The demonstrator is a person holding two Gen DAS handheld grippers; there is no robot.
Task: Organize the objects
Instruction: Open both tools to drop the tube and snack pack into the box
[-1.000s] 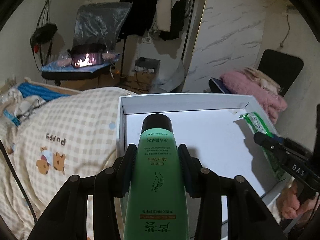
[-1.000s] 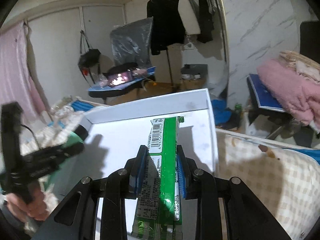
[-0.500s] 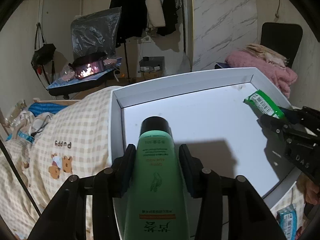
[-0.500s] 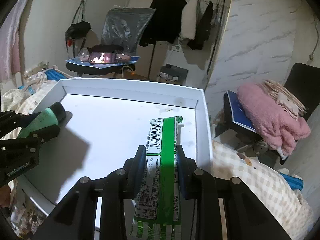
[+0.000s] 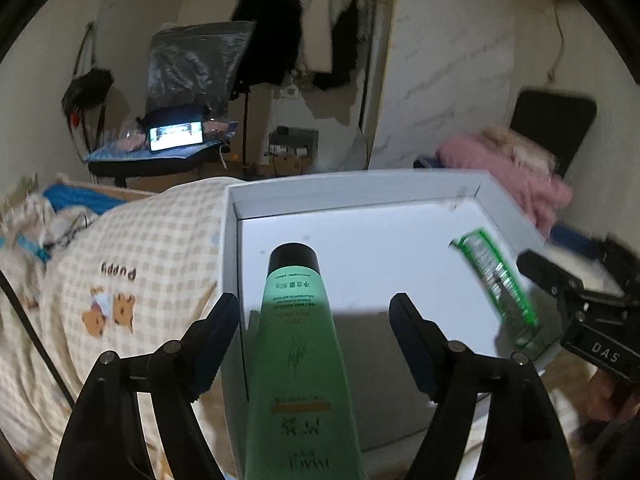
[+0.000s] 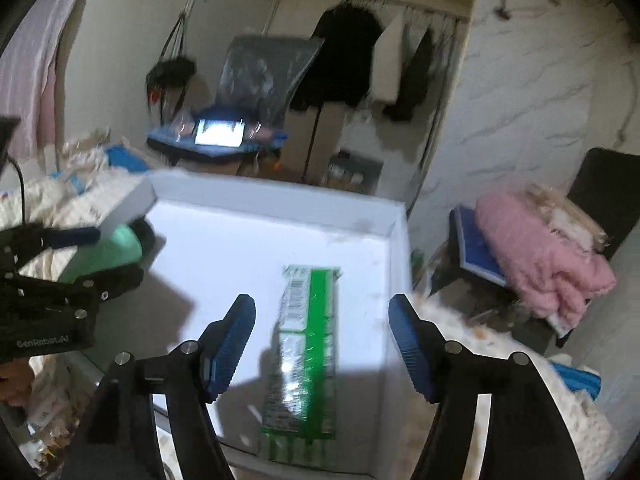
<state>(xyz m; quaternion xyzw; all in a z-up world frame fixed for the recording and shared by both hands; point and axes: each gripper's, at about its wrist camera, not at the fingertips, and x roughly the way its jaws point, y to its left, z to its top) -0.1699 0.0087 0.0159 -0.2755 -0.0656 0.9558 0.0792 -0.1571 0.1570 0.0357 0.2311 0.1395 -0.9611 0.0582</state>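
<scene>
Both grippers let go over the white box — tube at left, packet at right.

The left gripper had its jaws opening, pads clear of the green tube, which lay between them, long axis toward twelve o'clock, black cap leading over the white box. The right gripper was opening too, the green packet loose between its blue ribbed pads, also pointing at twelve, near the box's three o'clock wall. Each hand sat nearest its own item. The tube looked soft, smooth plastic; the packet, glossy crinkly foil; the box, stiff matte card on a checked quilt.
</scene>
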